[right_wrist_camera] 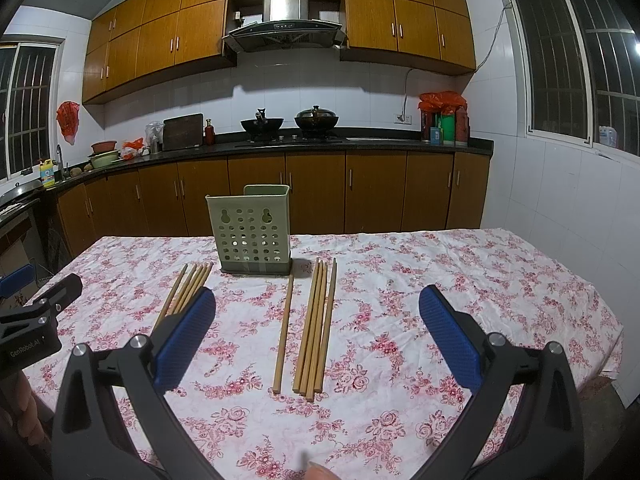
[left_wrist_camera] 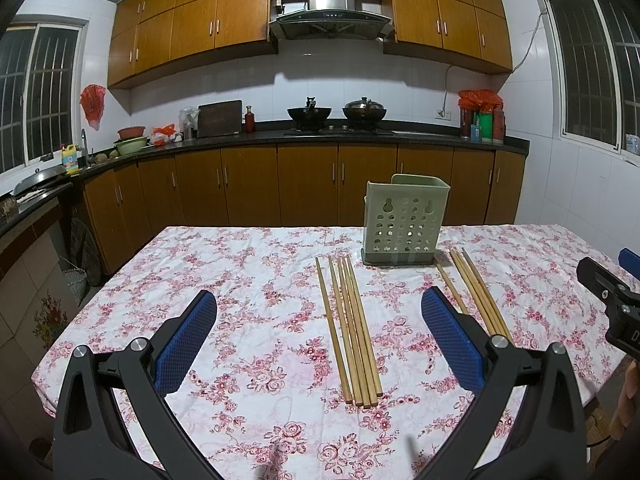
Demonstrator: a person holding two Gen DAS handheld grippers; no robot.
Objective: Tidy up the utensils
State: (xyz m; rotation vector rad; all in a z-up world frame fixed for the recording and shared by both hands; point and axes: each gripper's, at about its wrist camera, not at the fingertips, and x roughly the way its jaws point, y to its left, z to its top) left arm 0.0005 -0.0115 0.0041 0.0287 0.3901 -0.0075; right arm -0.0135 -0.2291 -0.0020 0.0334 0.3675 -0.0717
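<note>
Left wrist view looks over a table spread with a pink floral tablecloth, the left gripper held above it with its blue-padded fingers spread wide and nothing between them. A bundle of five wooden chopsticks lies just ahead, and a green perforated utensil holder stands upright beyond their far ends. From the right wrist, the right gripper hangs equally wide and empty over a second bundle of chopsticks, with a lone chopstick just left of them. Behind runs a dark countertop carrying two woks.
</note>
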